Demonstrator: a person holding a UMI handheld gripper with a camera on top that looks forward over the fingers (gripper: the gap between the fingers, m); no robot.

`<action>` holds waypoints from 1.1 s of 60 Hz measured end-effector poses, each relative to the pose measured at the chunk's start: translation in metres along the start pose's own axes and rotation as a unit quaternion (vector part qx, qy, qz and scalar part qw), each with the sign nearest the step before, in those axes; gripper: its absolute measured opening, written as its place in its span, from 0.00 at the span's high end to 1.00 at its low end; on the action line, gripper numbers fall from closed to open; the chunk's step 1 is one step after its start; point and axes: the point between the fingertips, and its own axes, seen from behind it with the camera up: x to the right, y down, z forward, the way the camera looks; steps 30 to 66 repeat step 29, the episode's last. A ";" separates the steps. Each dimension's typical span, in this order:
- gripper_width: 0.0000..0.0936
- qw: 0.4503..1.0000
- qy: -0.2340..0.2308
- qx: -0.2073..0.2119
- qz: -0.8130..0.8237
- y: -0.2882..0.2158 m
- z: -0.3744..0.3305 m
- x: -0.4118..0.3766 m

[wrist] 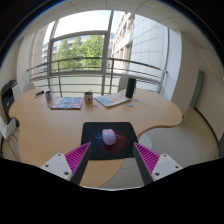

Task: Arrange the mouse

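- Pale, whitish and rounded, the mouse (108, 136) sits on a dark mouse pad (108, 141) near the front edge of the surface (60, 125), just ahead of the fingers and roughly centred between their lines.
- Spread wide and holding nothing, the hand-held gripper (109, 160) hovers short of the mouse, its magenta pads (76, 157) facing inward on either side of a clear gap.
- Judging from this, the step in hand is the approach: bring the fingers forward and down so the mouse lies squarely between the pads, then close on its two long sides rather than its ends.
- Keeping the fingertips just off the mouse pad should avoid dragging it along; a low grip on the curved shell seems less likely to slip.
- Light wood, the curved surface also carries a laptop (113, 99), a cup (88, 97), a dark upright speaker-like thing (130, 87) and a book or papers (67, 103) at its far side, well apart from the mouse.
- Beyond stand a railing (95, 65), large windows (80, 40), trees and a neighbouring building.
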 end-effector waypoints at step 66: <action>0.10 1.000 0.016 0.020 -0.008 0.006 -0.067 -0.007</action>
